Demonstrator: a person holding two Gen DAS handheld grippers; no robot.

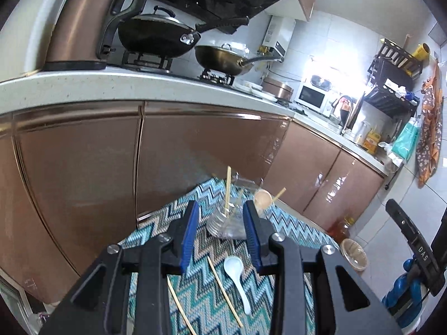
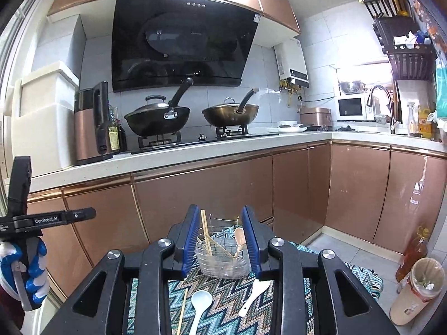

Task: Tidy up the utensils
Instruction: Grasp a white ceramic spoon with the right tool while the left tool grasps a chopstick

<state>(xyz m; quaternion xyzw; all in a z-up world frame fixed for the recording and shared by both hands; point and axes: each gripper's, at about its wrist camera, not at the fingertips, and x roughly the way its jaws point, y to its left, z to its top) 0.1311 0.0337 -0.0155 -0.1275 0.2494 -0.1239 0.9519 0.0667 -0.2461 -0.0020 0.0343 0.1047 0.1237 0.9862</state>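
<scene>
Both the left gripper (image 1: pixel 221 233) and the right gripper (image 2: pixel 220 240) hang with jaws apart and nothing between them — free to pick. Beyond them a clear utensil holder (image 2: pixel 223 255) stands on the zigzag mat (image 2: pixel 229 304), already keeping chopsticks and a wooden spoon upright. A white soup spoon (image 1: pixel 237 279), a rice paddle (image 2: pixel 255 293) and loose chopsticks (image 1: pixel 223 287) lie flat nearer, likely next.
</scene>
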